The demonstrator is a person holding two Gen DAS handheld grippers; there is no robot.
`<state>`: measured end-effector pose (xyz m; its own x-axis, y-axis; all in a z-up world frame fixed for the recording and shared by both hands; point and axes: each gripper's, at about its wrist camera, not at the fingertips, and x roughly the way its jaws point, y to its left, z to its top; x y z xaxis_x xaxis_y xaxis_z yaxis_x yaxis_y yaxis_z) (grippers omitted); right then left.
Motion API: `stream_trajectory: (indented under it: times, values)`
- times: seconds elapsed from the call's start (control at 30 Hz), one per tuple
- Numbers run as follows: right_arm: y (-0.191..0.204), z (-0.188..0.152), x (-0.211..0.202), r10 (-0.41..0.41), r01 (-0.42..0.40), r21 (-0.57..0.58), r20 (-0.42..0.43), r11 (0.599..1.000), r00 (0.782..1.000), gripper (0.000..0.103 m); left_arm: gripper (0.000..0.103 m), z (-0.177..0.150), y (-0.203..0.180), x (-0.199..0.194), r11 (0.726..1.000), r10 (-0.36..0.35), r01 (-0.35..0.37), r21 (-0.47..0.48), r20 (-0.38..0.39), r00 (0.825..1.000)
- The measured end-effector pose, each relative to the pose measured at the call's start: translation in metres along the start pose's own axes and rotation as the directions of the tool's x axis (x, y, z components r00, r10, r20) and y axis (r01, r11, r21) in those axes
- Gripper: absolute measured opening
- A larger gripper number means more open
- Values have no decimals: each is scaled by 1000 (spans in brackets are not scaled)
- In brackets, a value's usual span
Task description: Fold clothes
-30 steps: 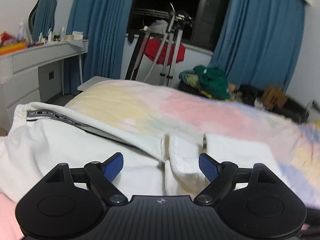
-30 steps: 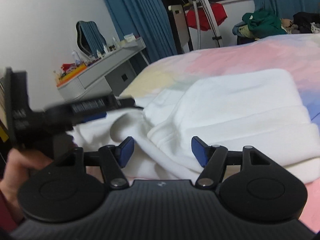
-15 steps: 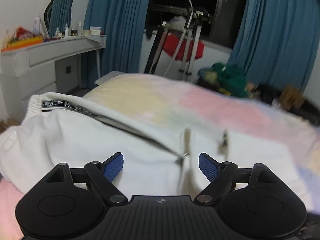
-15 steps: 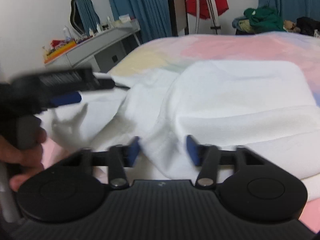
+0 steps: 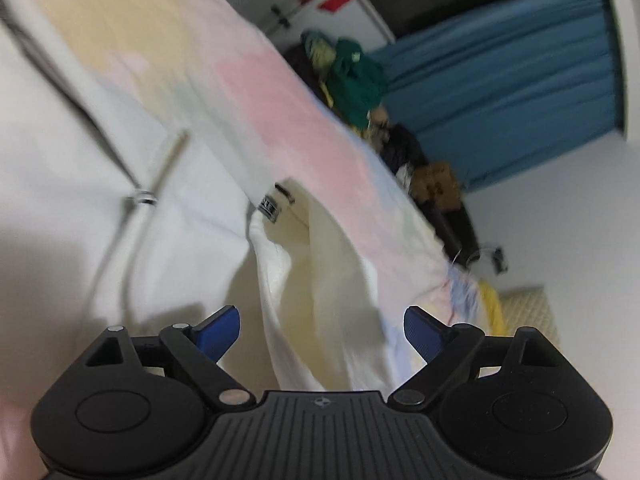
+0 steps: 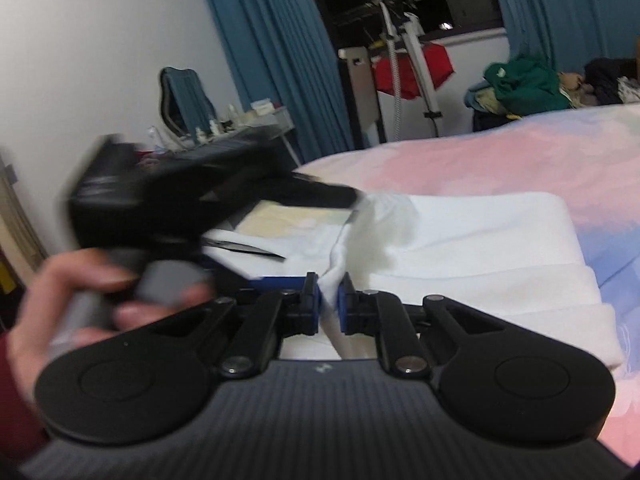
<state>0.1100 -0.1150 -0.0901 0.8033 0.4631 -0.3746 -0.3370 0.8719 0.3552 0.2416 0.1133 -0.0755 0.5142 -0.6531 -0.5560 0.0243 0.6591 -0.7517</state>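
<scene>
Change vs a second ago: right gripper (image 6: 329,294) was wide open over the white garment (image 6: 460,248), now its jaws are closing with a fold of that cloth pinched between the pads. Left gripper (image 5: 320,330) view has rolled hard and blurred; jaws wide and still opening, nothing gripped, cloth edge lying between them. Garment lies on the pastel bedspread (image 6: 500,160). Person's hand (image 6: 72,308) holds the left tool, blurred, just left of the right one. Green clothes pile (image 6: 524,84) and blue curtains (image 6: 276,52) behind the bed.

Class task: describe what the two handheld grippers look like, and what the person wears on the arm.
Each gripper, left and right, has a ribbed black plastic body, two round black discs, black linkage arms with silver pivot pins and ridged blue finger pads. A dark red sleeve covers the left arm.
</scene>
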Motion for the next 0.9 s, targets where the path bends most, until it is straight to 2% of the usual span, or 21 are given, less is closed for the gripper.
stream_trajectory:
  times: [0.07,0.2,0.27,0.3,0.37,0.4,0.47,0.5,0.63,0.73,0.8,0.9]
  values:
    - [1,2,-7,19,-19,-25,5,1000,1000,12,91,8,2,15,1000,19,-19,0,-11,1000]
    - [1,3,-8,52,-52,-47,-6,998,999,12,88,19,10,32,998,-67,67,-18,9,998]
    - [2,1,-4,71,-71,-53,-13,996,997,12,82,22,7,38,994,-106,106,13,19,994]
    - [3,1,-1,79,-79,-61,-16,995,997,12,76,23,7,41,994,-105,104,33,22,994]
    - [6,0,4,86,-88,-85,-21,993,996,12,50,26,7,48,992,-100,99,80,13,995]
    - [7,-1,7,84,-86,-96,-23,992,996,12,44,28,7,52,990,-98,97,105,7,995]
    - [10,-2,14,79,-81,-113,-29,990,996,12,15,29,7,56,986,-86,83,145,12,996]
    - [11,-3,19,75,-78,-111,-36,991,997,12,9,29,6,56,985,-78,74,158,21,997]
    - [18,-6,37,97,-102,-98,-58,990,994,12,8,32,9,40,982,-58,39,185,98,994]
    - [30,-11,49,98,-106,-117,-73,987,992,13,8,30,10,28,975,-8,-24,222,140,990]
    - [36,-17,60,74,-87,-136,-103,987,992,13,9,26,10,27,963,41,-80,259,152,987]
    - [37,-27,79,4,-32,-153,-179,988,984,14,13,23,14,41,944,125,-157,291,124,984]
